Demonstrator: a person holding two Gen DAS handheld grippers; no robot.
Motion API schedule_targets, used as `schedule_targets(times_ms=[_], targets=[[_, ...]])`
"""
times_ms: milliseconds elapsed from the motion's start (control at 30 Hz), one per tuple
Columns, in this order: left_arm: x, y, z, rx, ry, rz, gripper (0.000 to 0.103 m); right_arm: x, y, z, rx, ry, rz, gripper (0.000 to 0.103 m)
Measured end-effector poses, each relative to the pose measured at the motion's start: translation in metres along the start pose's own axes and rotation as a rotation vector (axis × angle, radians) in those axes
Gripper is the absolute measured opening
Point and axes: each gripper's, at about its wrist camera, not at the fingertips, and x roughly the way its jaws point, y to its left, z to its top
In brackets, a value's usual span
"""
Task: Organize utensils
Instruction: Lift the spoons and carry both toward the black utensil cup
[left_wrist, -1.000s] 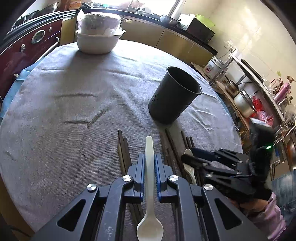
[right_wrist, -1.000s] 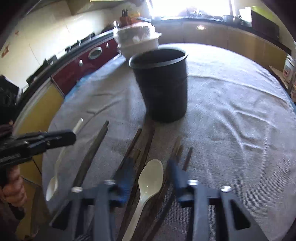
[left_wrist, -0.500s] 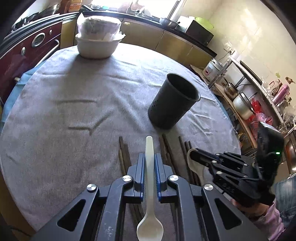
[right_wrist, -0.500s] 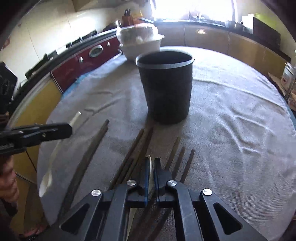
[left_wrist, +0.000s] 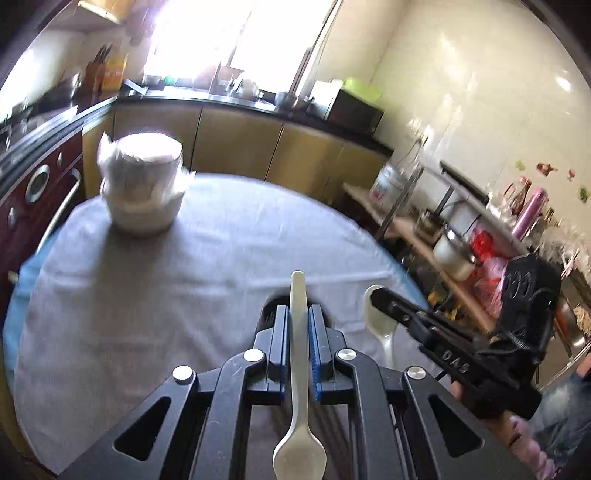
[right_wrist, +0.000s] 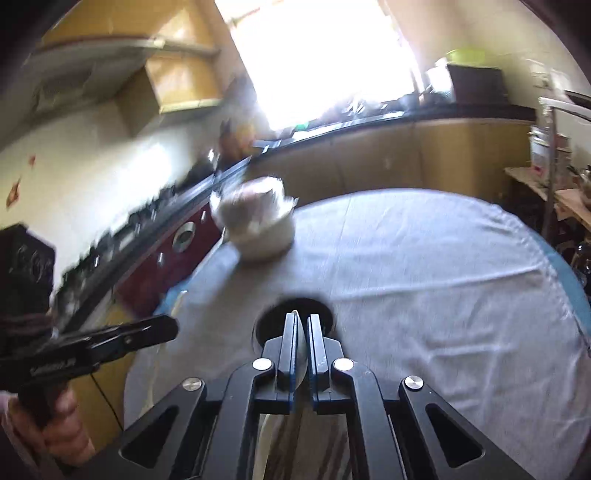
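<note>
Behind left tongs (left_wrist: 298, 325), black holder (right_wrist: 295, 314) mostly hidden, spoon (left_wrist: 299, 387) clamped

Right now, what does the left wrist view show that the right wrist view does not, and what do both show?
Only the left wrist view shows the whole spoon clamped in the left hand-held gripper, bowl end toward the camera, and the pot and pink bottle on the shelves.

Only the right wrist view shows the dark cup's opening clearly, the upper wall shelves, and the right hand-held gripper shut on a second spoon.

Both show the wrapped white bowl, grey tablecloth and bright window.
</note>
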Motion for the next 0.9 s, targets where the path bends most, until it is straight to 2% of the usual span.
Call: schedule_targets(times_ms=[100, 167, 233, 267, 367, 467, 667, 767, 900], targets=[[0.008, -0.006, 0.02, -0.001, -0.016, -0.042, 0.011, 0.013, 0.002, 0.021, 0.005, -0.013, 0.03, 0.005], [0.02, -0.006, 0.028, -0.01, 0.007, -0.068, 0.011, 0.028, -0.001, 0.027, 0.026, 0.047, 0.063, 0.005], [0.031, -0.003, 0.032, -0.03, 0.035, -0.078, 0.011, 0.042, -0.011, 0.027, 0.111, 0.108, 0.131, 0.006], [0.032, -0.002, 0.033, -0.041, 0.024, -0.071, 0.011, 0.043, -0.017, 0.025, 0.149, 0.11, 0.142, 0.006], [0.032, 0.008, 0.037, -0.079, -0.042, -0.072, 0.011, 0.035, -0.025, 0.026, 0.171, 0.01, 0.112, 0.006], [0.041, 0.009, 0.041, -0.072, -0.079, -0.031, 0.011, 0.029, -0.024, 0.032, 0.154, -0.086, 0.067, 0.006], [0.064, 0.02, 0.042, -0.102, -0.166, -0.026, 0.011, 0.025, -0.009, 0.035, 0.024, -0.341, -0.094, 0.005], [0.079, 0.025, 0.04, -0.118, -0.185, -0.037, 0.011, 0.033, -0.01, 0.038, 0.015, -0.391, -0.134, 0.006], [0.094, 0.032, 0.035, -0.121, -0.194, -0.03, 0.011, 0.051, -0.013, 0.041, 0.005, -0.393, -0.176, 0.006]])
